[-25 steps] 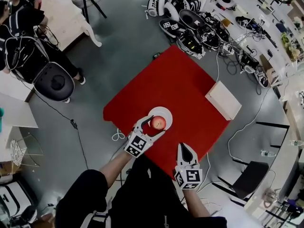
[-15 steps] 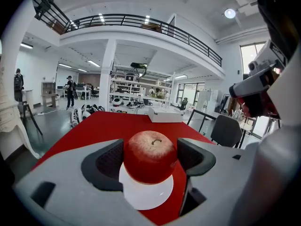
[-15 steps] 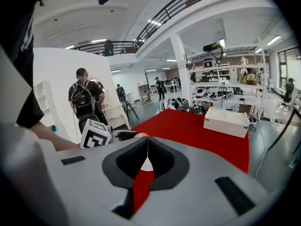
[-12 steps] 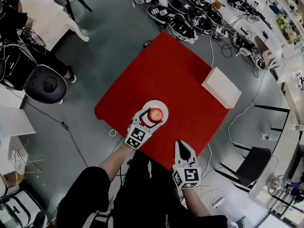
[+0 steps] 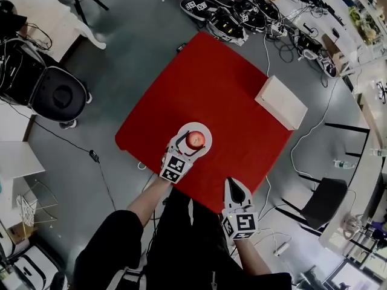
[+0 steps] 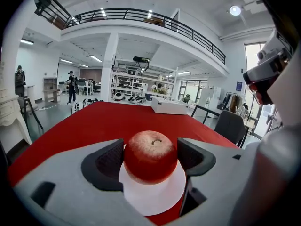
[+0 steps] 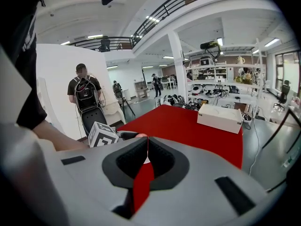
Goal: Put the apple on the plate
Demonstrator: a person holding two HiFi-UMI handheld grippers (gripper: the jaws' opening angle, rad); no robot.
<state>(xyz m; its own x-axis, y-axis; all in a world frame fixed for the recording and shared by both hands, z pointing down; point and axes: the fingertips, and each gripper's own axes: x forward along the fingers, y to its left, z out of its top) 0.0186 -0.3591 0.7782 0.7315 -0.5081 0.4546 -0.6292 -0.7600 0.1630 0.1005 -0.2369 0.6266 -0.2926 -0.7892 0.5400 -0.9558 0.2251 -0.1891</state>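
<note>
A red apple (image 5: 195, 139) sits between the jaws of my left gripper (image 5: 193, 142), directly over the middle of the small white plate (image 5: 196, 126). In the left gripper view both dark pads (image 6: 109, 160) press the sides of the apple (image 6: 150, 149), and the plate (image 6: 155, 197) shows just beneath it; I cannot tell whether the apple rests on it. The left gripper (image 6: 150, 160) is shut on the apple. My right gripper (image 5: 233, 185) hovers at the table's near edge, to the right of the plate. The right gripper (image 7: 147, 139) is shut, with nothing in it.
The red table (image 5: 224, 89) carries a white box (image 5: 280, 103) near its right edge. Several grippers and cables (image 5: 233, 11) lie on the floor beyond. A black chair (image 5: 54, 94) stands at the left, another (image 5: 322, 202) at the right. A person with a backpack (image 7: 85, 95) stands nearby.
The head view has drifted. My left gripper has carried the apple slightly further in over the plate's middle. The right gripper has stayed shut at the table's near edge.
</note>
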